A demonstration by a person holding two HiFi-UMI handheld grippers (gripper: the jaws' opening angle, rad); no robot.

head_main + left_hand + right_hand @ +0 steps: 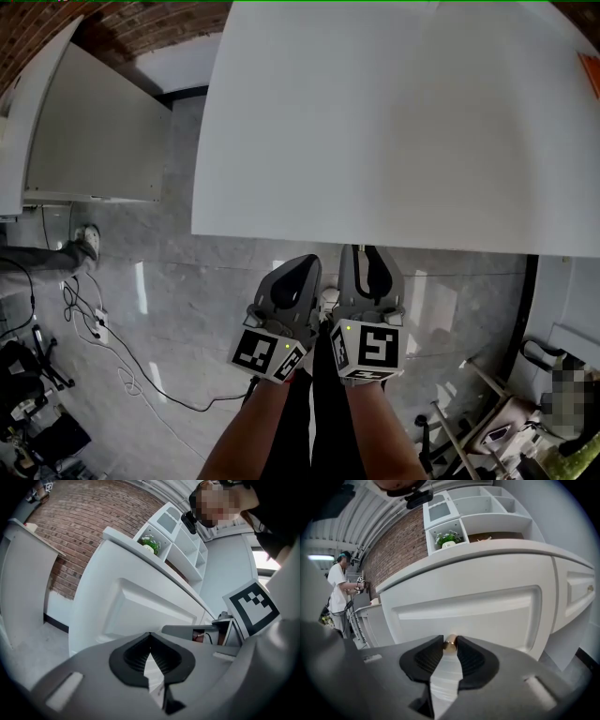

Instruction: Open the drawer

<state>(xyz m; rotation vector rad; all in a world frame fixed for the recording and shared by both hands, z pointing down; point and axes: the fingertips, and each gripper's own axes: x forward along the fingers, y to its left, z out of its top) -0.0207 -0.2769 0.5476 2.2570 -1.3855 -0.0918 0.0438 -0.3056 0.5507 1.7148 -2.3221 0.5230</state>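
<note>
Head view: big white cabinet (394, 122) fills the top, w/ its front edge just ahead of my two tongs. Grey marble-look floor (187, 309) lies below it. A second white unit (84, 141) stands off to the left, w/ black cables (103, 337) trailing on the floor nearby.

Right gripper view: a brick wall (393, 545) stands behind the cabinet, w/ a white shelf unit (478, 513) on it and a small green plant (446, 539) in one cubby. A person (337, 588) stands far back at the left, beside another counter.

The drawer (478, 611) is the wide recessed panel directly under the top, straight in front of me. It looks flush w/ the cabinet face, i.e. not pulled out.

My right tongs (367, 255) sit at the middle of that panel, tips reaching under the top's edge. They're pinched on the knob (450, 643), small and brass-coloured, which is caught btwn the very tips w/ both pads touching it.

My left tongs (302, 264) are just beside the right ones, a bit further back from the cabinet. Tips are together w/ nothing btwn them, pointing at the same drawer front.
</note>
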